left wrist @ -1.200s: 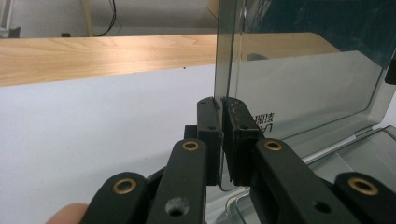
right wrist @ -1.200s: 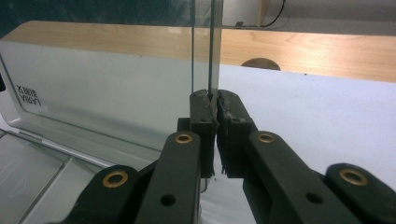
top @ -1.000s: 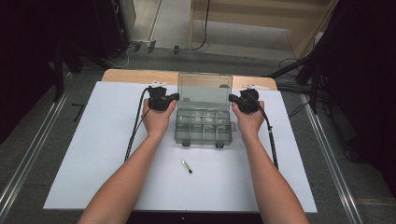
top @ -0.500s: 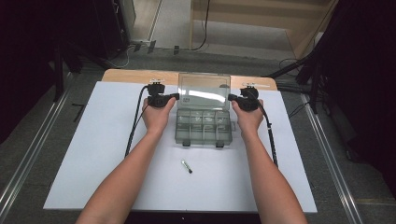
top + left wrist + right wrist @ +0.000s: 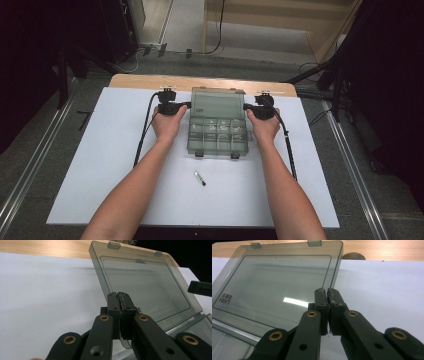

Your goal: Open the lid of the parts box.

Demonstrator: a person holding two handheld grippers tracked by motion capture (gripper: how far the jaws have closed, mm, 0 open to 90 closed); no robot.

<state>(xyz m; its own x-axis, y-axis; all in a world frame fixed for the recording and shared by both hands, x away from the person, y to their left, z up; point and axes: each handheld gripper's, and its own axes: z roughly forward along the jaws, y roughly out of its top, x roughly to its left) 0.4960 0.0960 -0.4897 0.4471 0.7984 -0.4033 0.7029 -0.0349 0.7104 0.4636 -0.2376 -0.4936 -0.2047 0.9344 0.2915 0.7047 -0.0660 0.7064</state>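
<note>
A smoky clear compartment box (image 5: 217,137) sits mid-table with its lid (image 5: 216,104) raised and leaning back. My left gripper (image 5: 187,105) pinches the lid's left edge. In the left gripper view its jaws (image 5: 118,295) have just been closing, and they are shut with the lid's edge (image 5: 145,287) between the pads. My right gripper (image 5: 246,106) grips the lid's right edge. In the right gripper view its jaws (image 5: 326,291) are pressed together on that edge of the lid (image 5: 274,282). Several compartments hold small pale parts.
A small dark pen-like piece (image 5: 200,178) lies on the white board (image 5: 100,165) in front of the box. Black cables trail back along both forearms. The wooden table edge (image 5: 150,80) runs behind the board, and dark stands and floor lie beyond it.
Both hands stay at the lid's sides. The lid's top edge looks slightly lower in the high view than one second ago.
</note>
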